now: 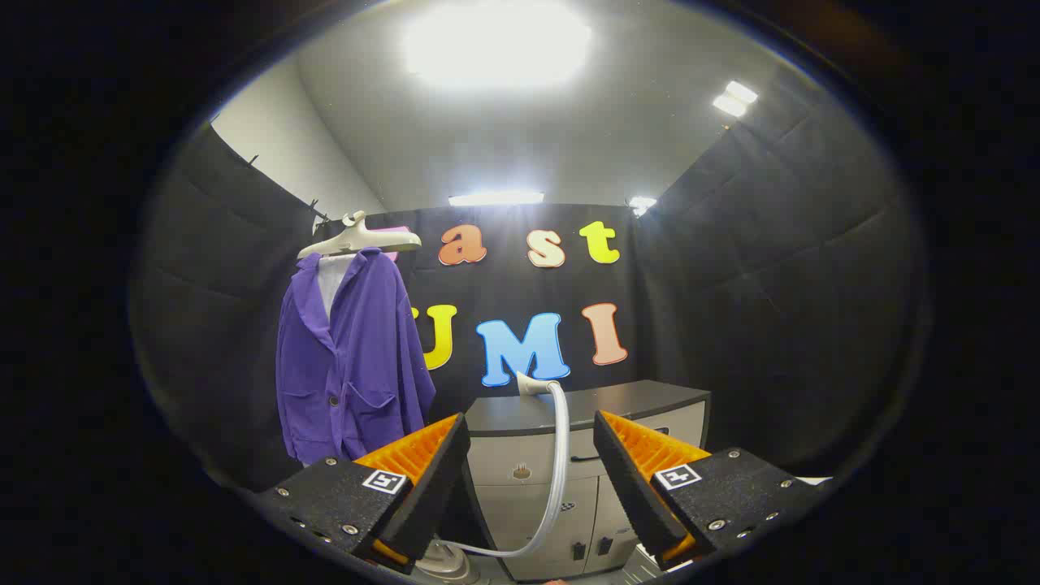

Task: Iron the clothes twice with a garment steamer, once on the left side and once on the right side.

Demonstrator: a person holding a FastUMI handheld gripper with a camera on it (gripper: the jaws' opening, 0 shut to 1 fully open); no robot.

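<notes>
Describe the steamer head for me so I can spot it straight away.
Start at the grey cabinet with the dark top against the back wall. A pale flexible hose rises in front of it, between the open tongs, and ends in the small white steamer head at the cabinet's top edge. It is right of the hanging purple jacket.

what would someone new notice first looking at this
The purple buttoned jacket on a pale plastic hanger stands out most, hanging beyond the claw's left finger against the dark cloth wall. Next comes the pale ribbed steamer hose, rising between the fingers to a steamer head resting on the grey cabinet with a dark top. The claw is open, its fingers apart on either side of the hose, touching nothing.
</notes>
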